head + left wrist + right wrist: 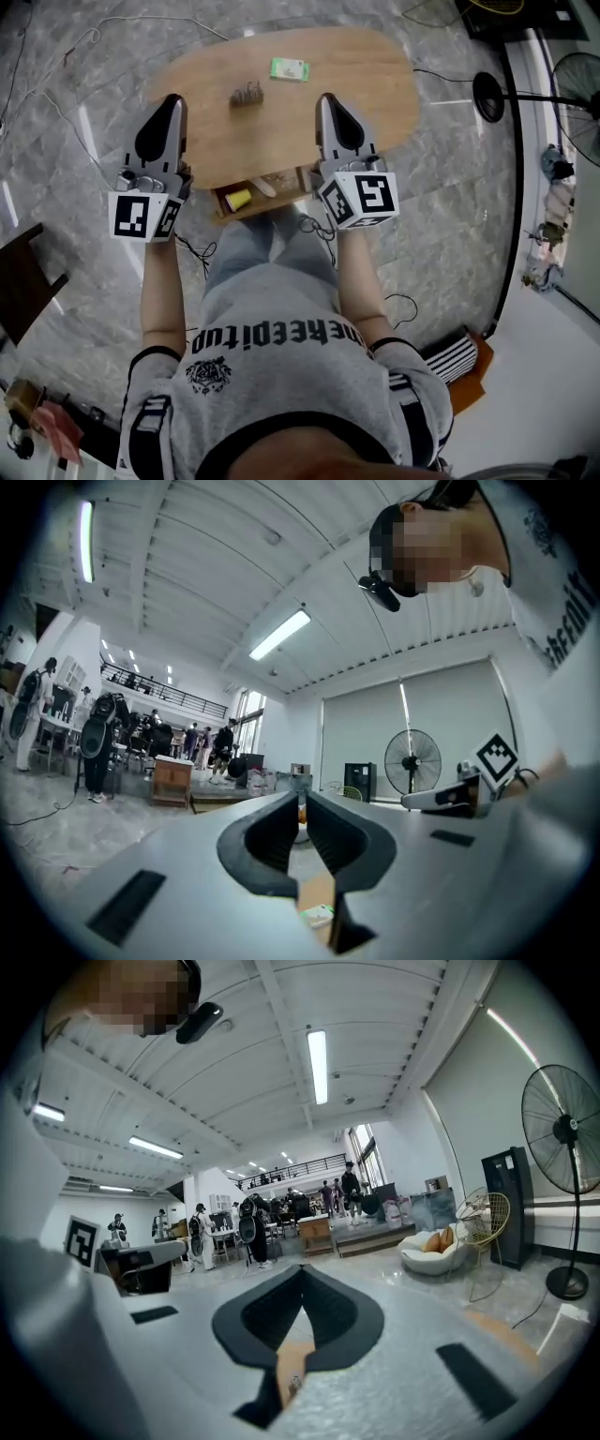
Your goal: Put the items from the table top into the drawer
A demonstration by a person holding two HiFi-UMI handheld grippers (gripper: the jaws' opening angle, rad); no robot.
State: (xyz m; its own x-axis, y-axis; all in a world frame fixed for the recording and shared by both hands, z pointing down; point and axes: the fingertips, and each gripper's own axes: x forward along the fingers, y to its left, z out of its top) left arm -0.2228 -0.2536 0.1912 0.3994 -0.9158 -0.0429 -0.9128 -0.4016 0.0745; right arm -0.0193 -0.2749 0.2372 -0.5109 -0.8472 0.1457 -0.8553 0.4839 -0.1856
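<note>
- While the left gripper (pixel 172 101) and right gripper (pixel 325 98) hover clenched and empty, open one before descending.
- Target the green packet (pixel 289 68) or dark item (pixel 247 95) on the bench (pixel 375 84).
- Deposit into the open drawer (pixel 223 202) beneath.

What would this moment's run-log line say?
left gripper: shut, empty; right gripper: shut, empty; green packet, dark item: on table; drawer: open

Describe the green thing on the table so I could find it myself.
Look at the oval wooden table in front of the person. Near its far edge lies a small flat green packet. Its only neighbour on top is a smaller dark object nearer the person.
</note>
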